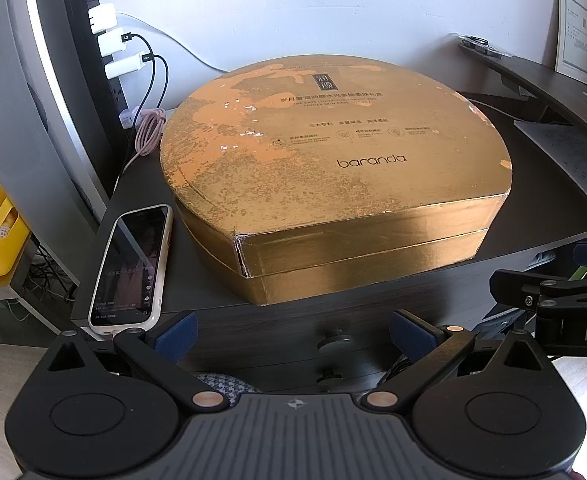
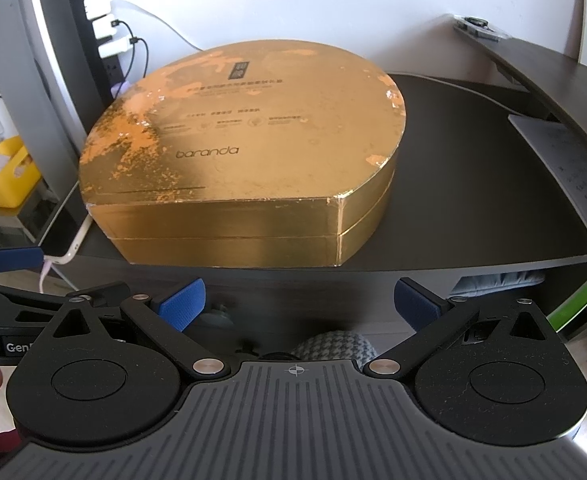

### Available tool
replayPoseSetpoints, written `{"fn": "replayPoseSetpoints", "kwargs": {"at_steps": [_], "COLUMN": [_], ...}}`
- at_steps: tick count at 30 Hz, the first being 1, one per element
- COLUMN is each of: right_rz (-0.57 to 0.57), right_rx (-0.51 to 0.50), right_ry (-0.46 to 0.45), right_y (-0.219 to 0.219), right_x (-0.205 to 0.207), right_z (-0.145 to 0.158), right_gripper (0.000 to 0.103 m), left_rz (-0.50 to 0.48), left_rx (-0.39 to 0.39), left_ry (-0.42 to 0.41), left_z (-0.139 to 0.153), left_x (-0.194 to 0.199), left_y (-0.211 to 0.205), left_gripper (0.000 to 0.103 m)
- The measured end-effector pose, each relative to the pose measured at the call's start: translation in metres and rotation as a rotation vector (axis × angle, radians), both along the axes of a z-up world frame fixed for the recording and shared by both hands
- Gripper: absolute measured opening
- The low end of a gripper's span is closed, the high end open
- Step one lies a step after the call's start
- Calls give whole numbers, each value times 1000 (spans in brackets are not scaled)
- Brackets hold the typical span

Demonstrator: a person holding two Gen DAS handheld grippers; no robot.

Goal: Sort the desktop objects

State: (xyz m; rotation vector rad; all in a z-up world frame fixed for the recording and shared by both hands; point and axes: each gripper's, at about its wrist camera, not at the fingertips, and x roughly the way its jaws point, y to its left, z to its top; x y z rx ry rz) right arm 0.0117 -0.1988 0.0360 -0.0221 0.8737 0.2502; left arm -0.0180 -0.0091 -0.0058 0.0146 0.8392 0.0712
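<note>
In the left wrist view, the left gripper hung released, its blue pads spread wide and holding nothing, just short of the dark worktop. A big gold box with a worn lid sat in the middle of the worktop. A phone lay just beside its left side at the front edge, screen lit. Behind were a power strip with white chargers and a coiled pink cable. The right gripper reached in from the right edge.

In the right wrist view, that right gripper was likewise released and empty, facing the box's flat front wall. Papers lay at the right, a yellow bin off the worktop at left.
</note>
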Motion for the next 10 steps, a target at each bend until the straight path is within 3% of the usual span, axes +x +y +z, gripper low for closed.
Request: {"fn": "replayPoseSetpoints", "kwargs": {"at_steps": [10], "right_rz": [-3], "right_rx": [-5], "right_ry": [-2], "right_y": [0], "right_x": [0], "right_z": [1], "right_gripper": [103], "left_rz": [-4], "left_rx": [13], "left_ry": [-15], "left_z": [2], "left_x": [-1], "left_y": [-2], "left_gripper": [102]}}
